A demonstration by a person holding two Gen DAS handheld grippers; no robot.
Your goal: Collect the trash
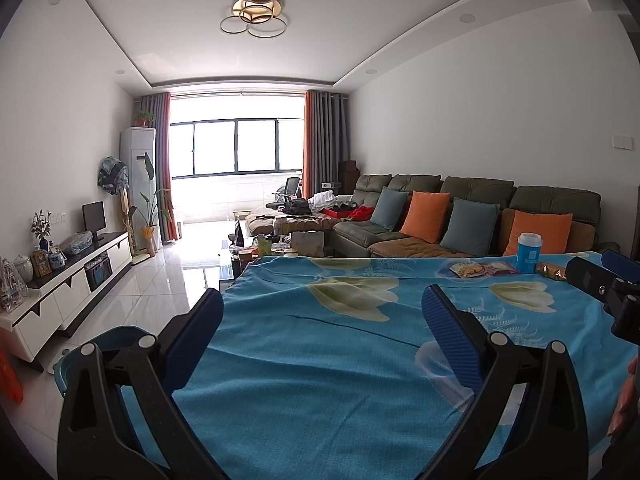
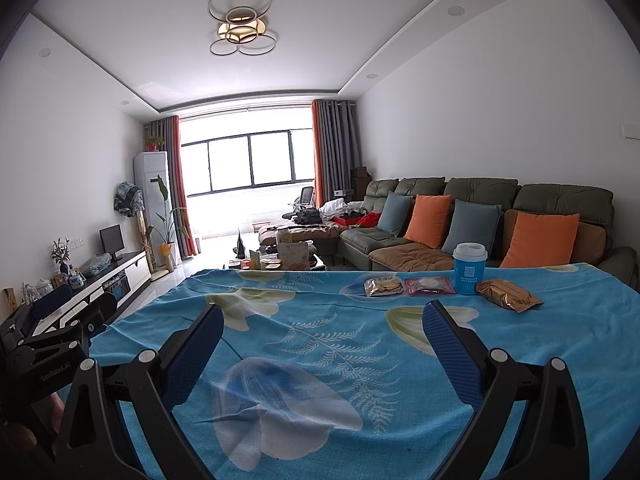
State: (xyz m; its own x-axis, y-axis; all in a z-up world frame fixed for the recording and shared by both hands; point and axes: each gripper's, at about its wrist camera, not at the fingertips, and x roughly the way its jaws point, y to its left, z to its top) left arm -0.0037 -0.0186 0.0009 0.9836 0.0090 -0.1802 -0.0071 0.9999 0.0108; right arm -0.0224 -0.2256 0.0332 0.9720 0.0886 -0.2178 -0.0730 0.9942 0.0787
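Left gripper [image 1: 322, 300]: blue fingers [image 1: 442, 312] spread wide, nothing between, hovering above the bench's blue floral cloth [image 1: 320, 360]. Right gripper [image 2: 322, 318]: fingers [image 2: 444, 332] likewise spread wide and empty, above the same cloth.

Trash gathered around the blue cup with white lid [image 2: 469, 268], standing upright near the bench's far edge. Just left of the cup: a pink packet [image 2: 429, 285] lying flat. Left of that, close beside: a yellowish snack packet [image 2: 383, 286]. Just right of the cup: a crumpled gold wrapper [image 2: 509, 300]. All four well ahead of the right fingers, none touched.

Beyond the cup: a green sofa [image 2: 480, 192] with orange and grey cushions.
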